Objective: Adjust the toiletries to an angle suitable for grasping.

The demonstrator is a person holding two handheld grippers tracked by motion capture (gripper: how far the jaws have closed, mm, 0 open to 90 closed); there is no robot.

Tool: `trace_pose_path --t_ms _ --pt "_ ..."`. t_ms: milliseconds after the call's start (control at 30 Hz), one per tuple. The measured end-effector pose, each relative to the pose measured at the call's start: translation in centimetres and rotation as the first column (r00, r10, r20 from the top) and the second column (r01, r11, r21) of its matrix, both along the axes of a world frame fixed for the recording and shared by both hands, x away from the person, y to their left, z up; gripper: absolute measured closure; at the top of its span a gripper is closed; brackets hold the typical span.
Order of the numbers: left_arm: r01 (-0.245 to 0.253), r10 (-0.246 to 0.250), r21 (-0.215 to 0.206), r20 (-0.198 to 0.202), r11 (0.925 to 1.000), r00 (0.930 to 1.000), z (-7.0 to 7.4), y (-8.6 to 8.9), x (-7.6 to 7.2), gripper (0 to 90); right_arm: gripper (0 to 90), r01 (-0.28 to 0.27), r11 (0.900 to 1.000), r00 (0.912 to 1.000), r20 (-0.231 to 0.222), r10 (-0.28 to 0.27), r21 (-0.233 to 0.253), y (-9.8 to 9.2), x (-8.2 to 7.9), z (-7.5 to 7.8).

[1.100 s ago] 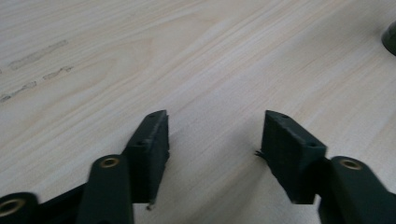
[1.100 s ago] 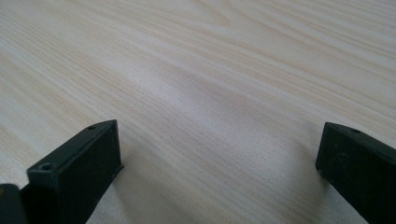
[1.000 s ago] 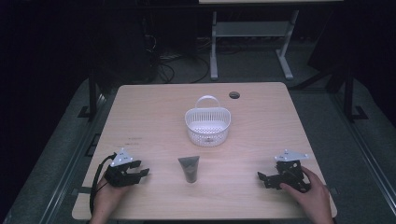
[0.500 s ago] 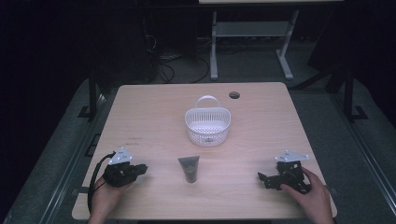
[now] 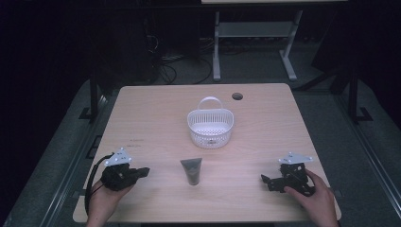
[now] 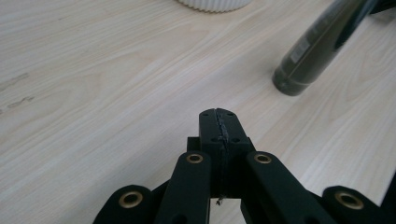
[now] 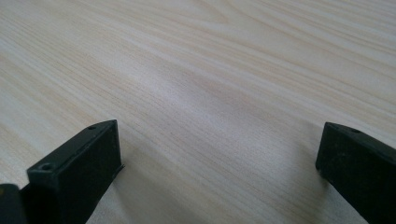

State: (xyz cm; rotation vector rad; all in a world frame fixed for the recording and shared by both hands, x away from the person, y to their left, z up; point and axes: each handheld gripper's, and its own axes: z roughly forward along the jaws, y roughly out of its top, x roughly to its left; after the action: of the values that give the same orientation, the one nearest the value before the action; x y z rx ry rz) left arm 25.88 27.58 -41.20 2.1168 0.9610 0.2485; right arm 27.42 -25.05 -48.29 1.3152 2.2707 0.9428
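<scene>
A dark grey tube lies flat near the middle front of the light wooden table, its cap end toward me. Behind it stands a white plastic basket with a handle. My left gripper rests on the table at the front left, jaws shut with nothing between them; in its own view the pressed-together tips point at bare wood, with the tube to the upper right. My right gripper sits at the front right, open, its jaws wide apart over bare wood.
A round cable hole is near the table's far edge. A metal table frame stands on the dark floor beyond. A hand holds each gripper at the near edge.
The left gripper's jaws have gone from open to shut, and it has shifted slightly. The right gripper has stayed in place and open.
</scene>
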Motion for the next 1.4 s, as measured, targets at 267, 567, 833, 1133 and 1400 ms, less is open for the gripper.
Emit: trace_pose_path --t_ms 267,567,833,1133,1400 --pt "0.057 -0.057 -0.022 0.005 0.9981 0.9984 1.5 -1.2 -0.6 89.8 0.0 0.0 1.0 1.0 0.0 0.0 0.0 0.0 0.0 0.0" --pt "0.102 -0.101 -0.029 0.017 0.9944 0.9947 3.1 -2.5 -0.8 89.8 0.0 0.001 1.0 1.0 0.0 -0.001 0.001 0.0 0.0 0.0" --pt "0.132 -0.131 -0.032 0.02 0.9908 0.9912 3.9 -3.4 -0.9 89.8 0.0 -0.001 1.0 1.0 0.0 0.001 -0.001 0.0 0.0 0.0" --pt "0.169 -0.168 -0.046 0.022 0.9845 0.9855 4.8 -4.5 -1.1 89.8 0.0 -0.001 1.0 1.0 0.0 0.001 -0.001 0.0 0.0 0.0" --pt "0.187 -0.186 -0.067 0.034 0.98 0.982 5.5 -5.6 -0.9 89.8 0.0 0.0 1.0 1.0 0.0 0.0 -0.001 0.0 0.0 0.0"
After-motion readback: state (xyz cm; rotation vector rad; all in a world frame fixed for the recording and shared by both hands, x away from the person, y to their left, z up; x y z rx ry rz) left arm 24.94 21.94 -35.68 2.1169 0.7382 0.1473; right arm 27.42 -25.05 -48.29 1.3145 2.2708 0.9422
